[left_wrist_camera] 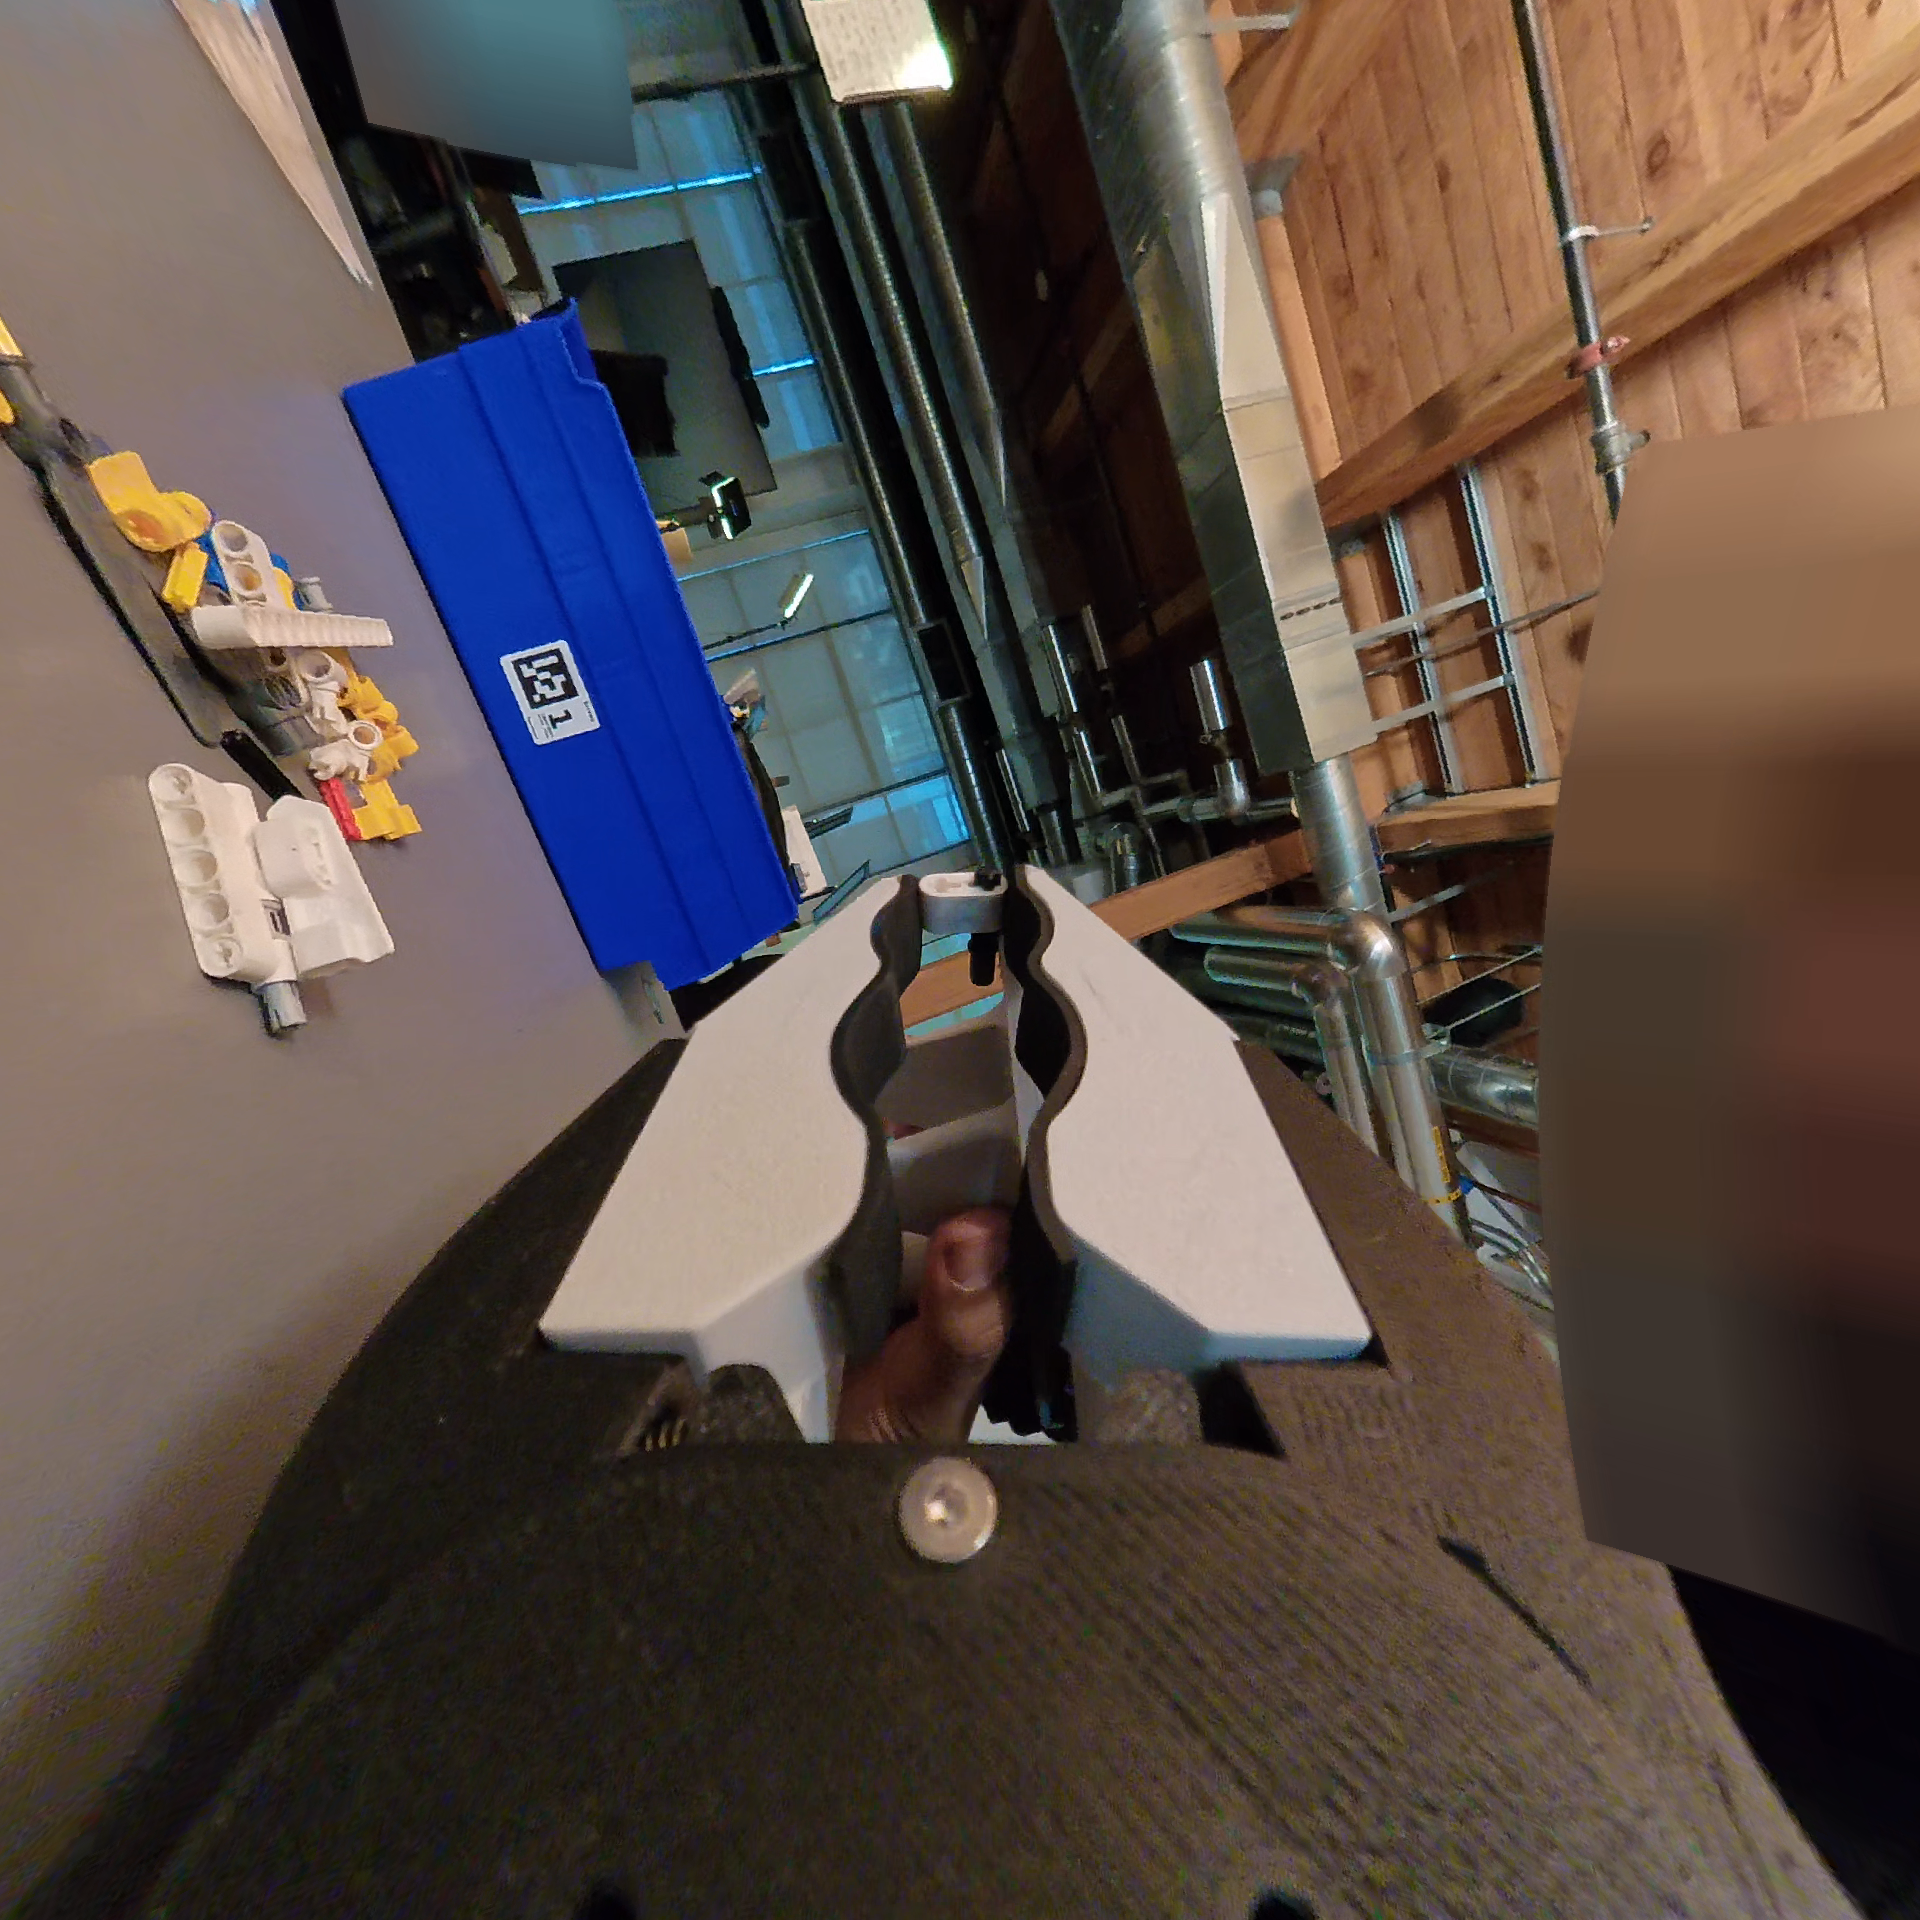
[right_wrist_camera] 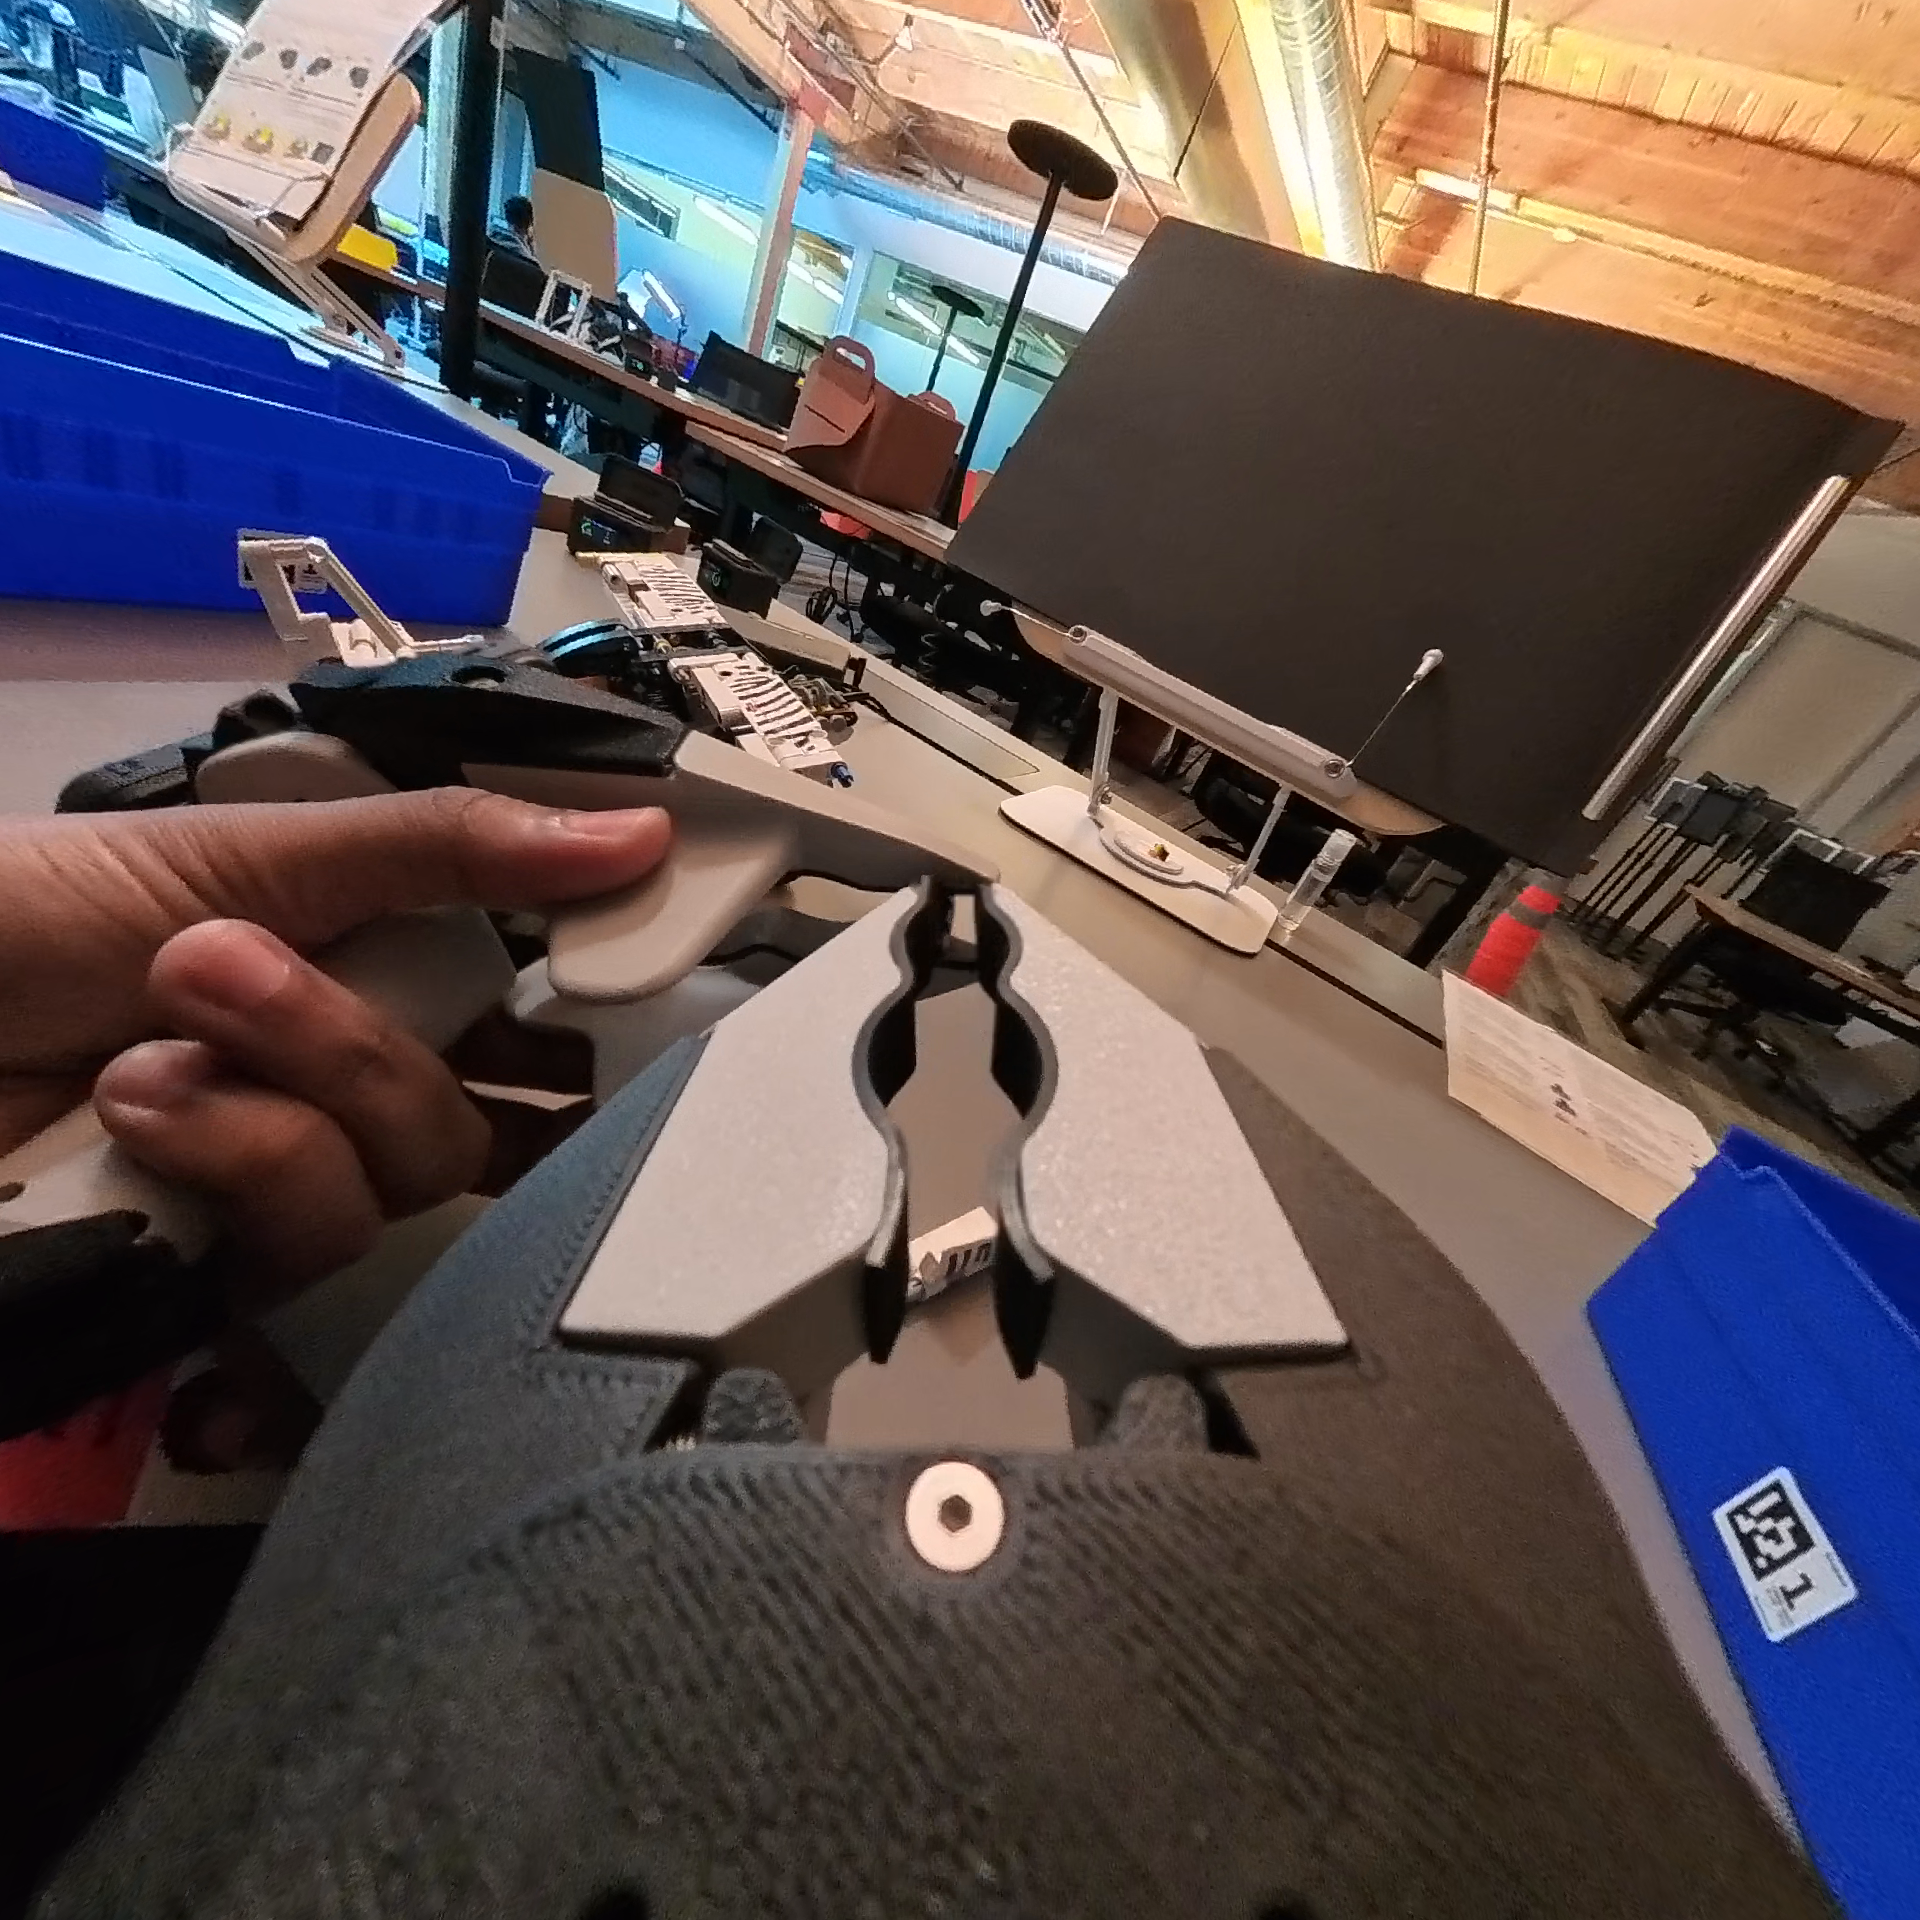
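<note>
The grey counter [right_wrist_camera: 1351, 1039] carries everything. A blue bin [left_wrist_camera: 540, 623] stands far to the left of the left gripper's fingers, and it has a white sticker [left_wrist_camera: 549, 694] with a square black code; I leave its writing unread. A second blue bin [right_wrist_camera: 1766, 1403] with the same kind of sticker is to the lower right of the right gripper's fingers, and a printed sheet [right_wrist_camera: 1558, 1101] lies just behind it. Further left of the left fingers lies a heap of yellow and white toy building parts [left_wrist_camera: 281, 644], and a white block [left_wrist_camera: 270, 883] is near it.

The left gripper [left_wrist_camera: 961, 894] is held in the air and pinches a small white piece [left_wrist_camera: 951, 906] at its very tips. A black pin [left_wrist_camera: 987, 940] sticks out under this piece. The right gripper [right_wrist_camera: 951, 899] has its tips right under the left one. Its fingers are a little apart around the thin pin, and a slit of light shows beside it
</note>
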### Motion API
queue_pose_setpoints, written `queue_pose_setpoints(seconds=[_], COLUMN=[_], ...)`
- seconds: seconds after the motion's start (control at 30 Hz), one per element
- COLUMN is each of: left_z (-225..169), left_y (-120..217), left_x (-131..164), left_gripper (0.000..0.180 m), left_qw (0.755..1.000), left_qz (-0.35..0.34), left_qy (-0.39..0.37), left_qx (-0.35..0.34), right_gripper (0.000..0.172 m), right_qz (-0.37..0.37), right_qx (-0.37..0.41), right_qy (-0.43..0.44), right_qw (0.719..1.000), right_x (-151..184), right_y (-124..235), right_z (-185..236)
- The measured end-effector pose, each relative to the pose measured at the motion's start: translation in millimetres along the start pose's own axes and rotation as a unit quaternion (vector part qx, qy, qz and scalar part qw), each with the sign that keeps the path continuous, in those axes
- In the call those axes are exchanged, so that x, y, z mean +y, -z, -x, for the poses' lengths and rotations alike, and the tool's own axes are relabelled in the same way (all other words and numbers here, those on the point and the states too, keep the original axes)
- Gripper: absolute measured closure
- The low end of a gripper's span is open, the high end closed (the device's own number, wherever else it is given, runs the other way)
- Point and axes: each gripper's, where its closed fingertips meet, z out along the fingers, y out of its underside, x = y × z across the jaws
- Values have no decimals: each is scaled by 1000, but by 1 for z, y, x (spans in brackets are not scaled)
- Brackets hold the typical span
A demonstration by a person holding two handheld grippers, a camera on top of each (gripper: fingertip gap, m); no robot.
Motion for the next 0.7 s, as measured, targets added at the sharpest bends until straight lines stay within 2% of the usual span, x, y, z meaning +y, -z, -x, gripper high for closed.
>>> queue_pose_setpoints(seconds=[0.17,0.33,0.57,0.63,0.7], left_z=[-1,-1,3,5,10], left_y=[0,-3,-3,-1,0], left_x=[-3,3,4,1,-1], left_gripper=[167,167,167,169,169], left_qw=[1000,1000,1000,1000,999], left_qz=[-6,3,0,-12,-22], left_qy=[9,10,20,12,24], left_qx=[5,4,3,-5,-7], right_gripper=[157,168,169,170,171], right_qz=[8,3,24,45,58], right_qx=[-18,-9,-17,-30,-51], right_qy=[-15,-19,-14,-37,-109], right_qw=[1000,1000,999,998,991], right_x=[5,5,9,12,17], right_y=[0,1,2,0,-1], right_z=[5,1,1,3,4])
